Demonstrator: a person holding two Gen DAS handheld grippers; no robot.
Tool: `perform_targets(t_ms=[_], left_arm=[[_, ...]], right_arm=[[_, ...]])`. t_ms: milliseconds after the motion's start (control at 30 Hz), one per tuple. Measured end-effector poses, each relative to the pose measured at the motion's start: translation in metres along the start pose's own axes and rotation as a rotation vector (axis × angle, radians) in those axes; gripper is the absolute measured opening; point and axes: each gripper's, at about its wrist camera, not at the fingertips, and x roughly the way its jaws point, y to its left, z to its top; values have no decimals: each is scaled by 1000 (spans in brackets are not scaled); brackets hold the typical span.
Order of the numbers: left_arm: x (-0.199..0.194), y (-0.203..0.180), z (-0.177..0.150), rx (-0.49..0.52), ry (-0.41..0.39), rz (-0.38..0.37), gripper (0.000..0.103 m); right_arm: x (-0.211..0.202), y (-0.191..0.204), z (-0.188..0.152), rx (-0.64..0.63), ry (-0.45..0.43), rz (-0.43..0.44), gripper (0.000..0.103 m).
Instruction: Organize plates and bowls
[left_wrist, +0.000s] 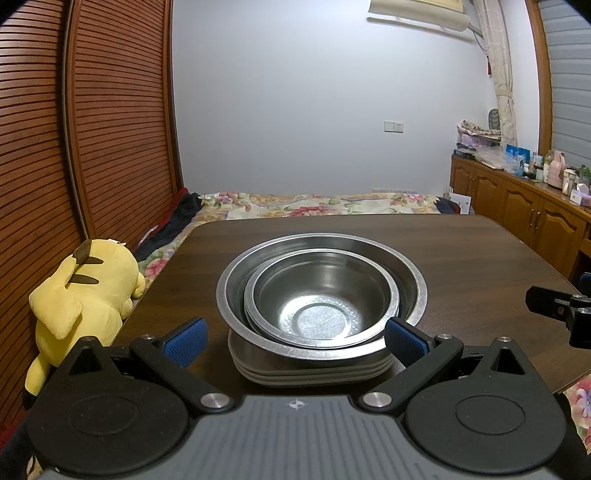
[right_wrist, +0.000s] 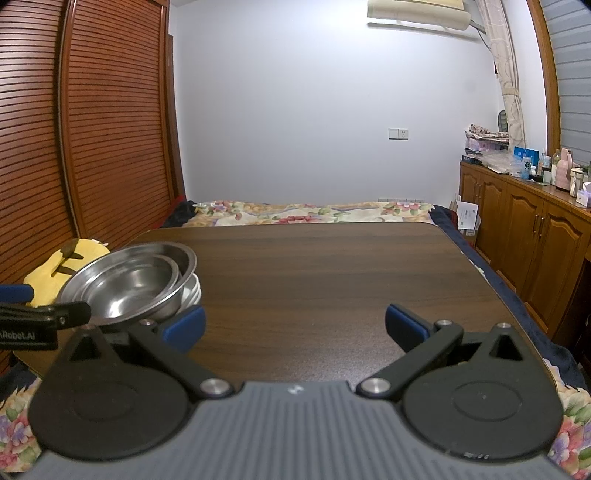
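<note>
- Now the small bowl is nesting inside the large bowl, both sitting on stacked plates near the table edge (likely to save space).
- Left gripper is hovering before the stack, fingers spread, gripping nothing.
- Right gripper is waiting over bare wood, fingers spread too, well apart from the stack.

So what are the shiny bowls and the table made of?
The nested bowls look like metal, probably stainless steel: silvery, with mirror-like reflections. The table looks like dark wood or a wood-look coating: it shows grain lines with a dull sheen. I cannot tell which.
</note>
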Motion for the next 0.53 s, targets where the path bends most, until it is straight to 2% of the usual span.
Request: perform_targets(t_ms=[533], left_arm=[[-2,-2,2,6,1,-5,103]], right_arm=[[0,0,1,2,-1,0,103]])
